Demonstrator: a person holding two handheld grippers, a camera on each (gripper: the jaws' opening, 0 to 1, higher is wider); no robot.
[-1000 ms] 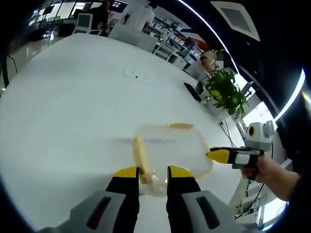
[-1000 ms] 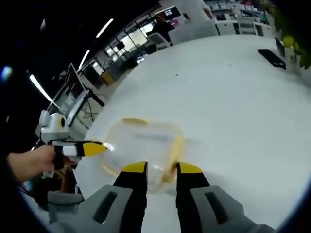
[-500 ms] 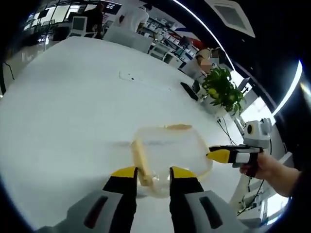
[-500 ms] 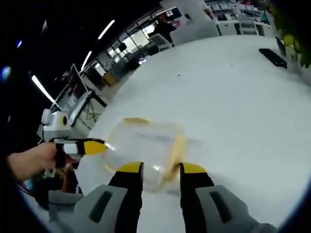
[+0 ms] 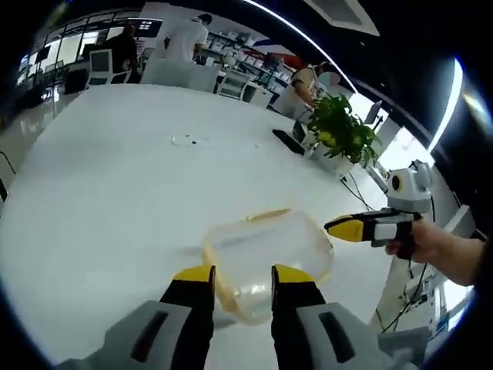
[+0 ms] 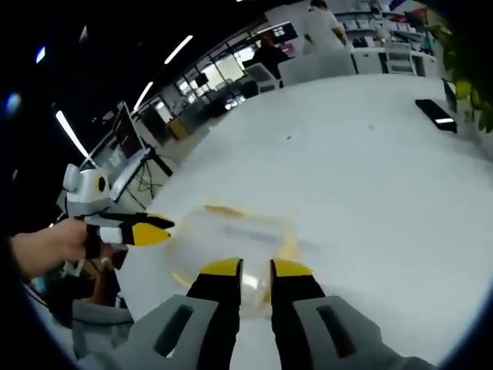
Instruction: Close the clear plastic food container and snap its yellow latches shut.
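Food container [image 5: 266, 258]: clear, yellow-latched, on white surface [image 5: 115, 193], just beyond both tongs. Left tongs [image 5: 239, 275]: jaws parted, level, straddling near rim. Right tongs [image 6: 246, 269]: jaws narrowly parted, empty, at opposite rim, hand-held [image 5: 431, 248].

counts on and around the white table

we count one clear container [image 5: 266, 254], two grippers, left [image 5: 240, 276] and right [image 6: 253, 269], one white table [image 5: 115, 185], one potted plant [image 5: 339, 135], one dark phone [image 5: 289, 141], and three people at the far end.
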